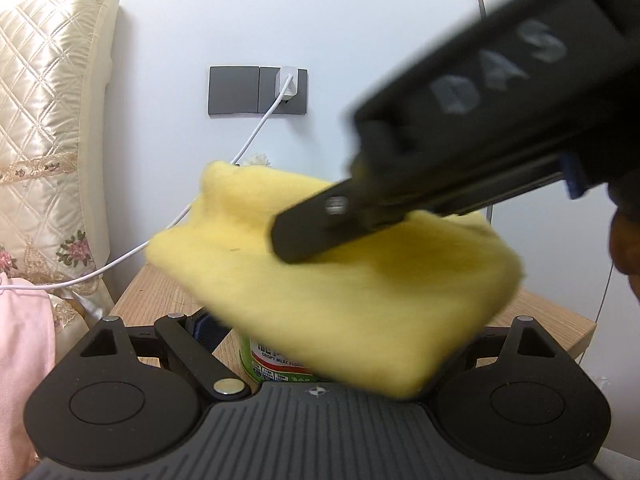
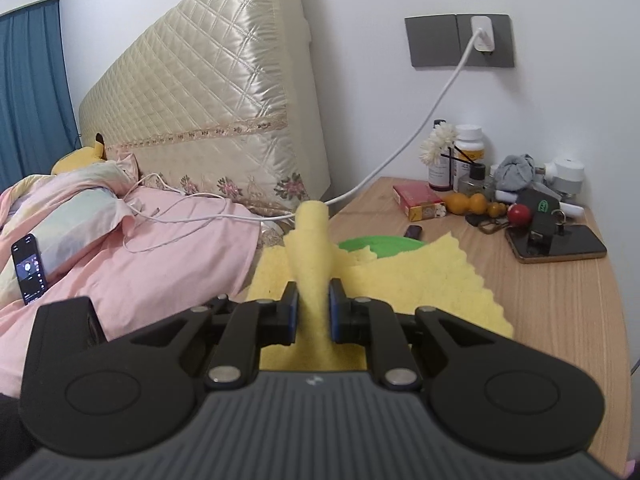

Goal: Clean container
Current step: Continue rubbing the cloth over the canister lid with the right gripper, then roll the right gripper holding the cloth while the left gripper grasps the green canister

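Note:
A green container with a printed label (image 1: pixel 276 364) stands on the wooden bedside table (image 1: pixel 160 292) between the fingers of my left gripper (image 1: pixel 340 330). The left pad (image 1: pixel 208 330) sits against the container's side, and the other finger is hidden under the cloth. A yellow cloth (image 1: pixel 340 280) is draped over the container's top. My right gripper (image 1: pixel 296 236) comes in from the upper right, shut on a raised fold of the cloth. In the right wrist view the pads of that gripper (image 2: pixel 314 312) pinch the yellow cloth (image 2: pixel 420 280), and the container's green top (image 2: pixel 376 245) shows beyond it.
Bottles, a red box (image 2: pixel 418 200), orange fruit, keys and a phone (image 2: pixel 556 244) crowd the table's (image 2: pixel 540 320) back right corner. A white charger cable (image 2: pixel 424 136) runs from the wall socket to the bed. A quilted headboard cushion (image 2: pixel 208 100) and pink bedding (image 2: pixel 160 264) lie to the left.

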`<state>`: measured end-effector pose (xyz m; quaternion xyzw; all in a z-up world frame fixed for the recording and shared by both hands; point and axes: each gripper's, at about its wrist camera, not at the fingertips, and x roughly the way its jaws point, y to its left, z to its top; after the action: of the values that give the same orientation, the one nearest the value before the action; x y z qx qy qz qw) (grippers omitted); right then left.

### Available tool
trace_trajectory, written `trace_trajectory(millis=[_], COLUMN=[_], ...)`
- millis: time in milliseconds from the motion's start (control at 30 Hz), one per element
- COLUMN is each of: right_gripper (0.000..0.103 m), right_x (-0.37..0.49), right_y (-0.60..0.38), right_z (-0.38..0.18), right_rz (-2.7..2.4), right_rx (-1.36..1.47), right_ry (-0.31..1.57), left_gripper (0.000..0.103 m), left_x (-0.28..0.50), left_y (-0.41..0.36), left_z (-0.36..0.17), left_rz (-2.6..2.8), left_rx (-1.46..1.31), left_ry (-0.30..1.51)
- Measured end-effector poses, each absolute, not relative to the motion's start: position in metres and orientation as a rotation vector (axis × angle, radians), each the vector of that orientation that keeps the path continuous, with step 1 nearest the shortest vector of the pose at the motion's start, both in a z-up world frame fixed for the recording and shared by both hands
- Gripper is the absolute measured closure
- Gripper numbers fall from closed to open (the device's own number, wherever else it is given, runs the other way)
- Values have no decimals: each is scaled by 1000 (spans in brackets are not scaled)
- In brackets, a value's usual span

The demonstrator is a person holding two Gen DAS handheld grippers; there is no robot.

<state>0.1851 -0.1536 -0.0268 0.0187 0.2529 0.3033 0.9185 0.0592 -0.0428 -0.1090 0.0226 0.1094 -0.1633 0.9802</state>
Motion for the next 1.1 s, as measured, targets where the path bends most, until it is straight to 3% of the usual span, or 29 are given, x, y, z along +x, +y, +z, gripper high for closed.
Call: trace_trajectory(millis=[1100], right_gripper=[87], right_x=[192], right_y=[-176], right_z=[-34], right_rz=[589], right_rx=[82], right_ry=[478], left_gripper=[15], left_x=[45], left_y=[-29], left_z=[-104], left_rz=[-338], left_rx=[41], left_ry=[250])
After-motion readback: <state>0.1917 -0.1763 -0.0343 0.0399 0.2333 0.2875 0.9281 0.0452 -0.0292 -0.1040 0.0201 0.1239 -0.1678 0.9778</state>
